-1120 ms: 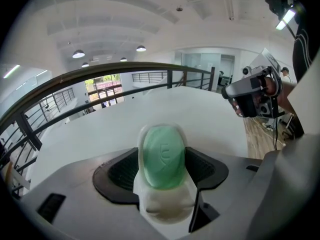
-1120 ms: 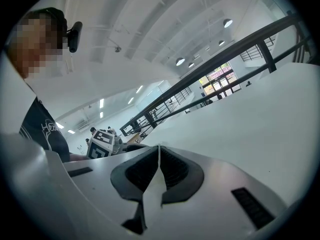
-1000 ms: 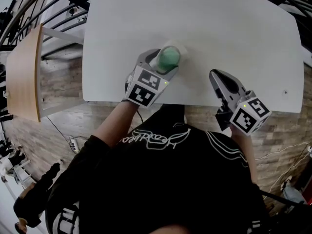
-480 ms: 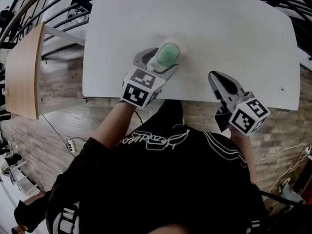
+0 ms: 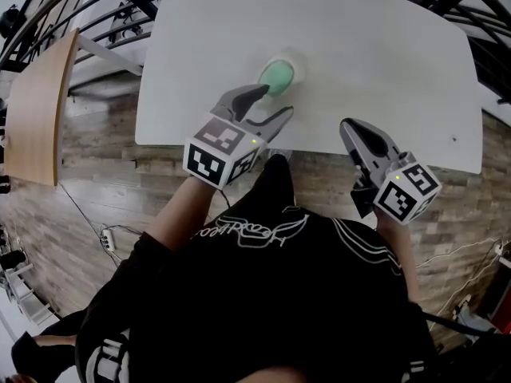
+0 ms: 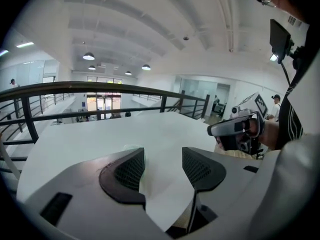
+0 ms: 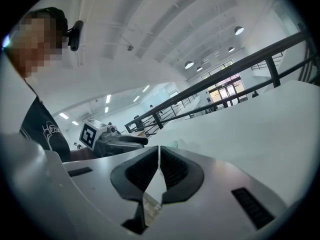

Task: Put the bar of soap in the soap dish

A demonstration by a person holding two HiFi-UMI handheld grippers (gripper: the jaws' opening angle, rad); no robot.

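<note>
A green bar of soap [image 5: 279, 75] lies in a pale soap dish [image 5: 297, 61] on the white table [image 5: 383, 54], a little in from its near edge. My left gripper [image 5: 267, 104] hangs just short of the soap, raised over the table's near edge. Its jaws are closing and nothing is between them [image 6: 162, 154]. My right gripper [image 5: 356, 128] is at the table's near edge, to the right of the dish, shut and empty [image 7: 159, 150]. In the right gripper view the soap [image 7: 173, 143] peeps over the jaw tips.
A wooden board [image 5: 36, 110] stands off to the left, beyond the table. Black railings [image 5: 96, 6] run behind the table's far left corner. Brick-pattern floor [image 5: 104, 158] shows below the near edge. The left gripper view shows the right gripper [image 6: 235, 129] off to the right.
My left gripper has drawn back from the soap, up and toward the person, and its jaws have narrowed. The soap stays in the dish. My right gripper has shifted slightly.
</note>
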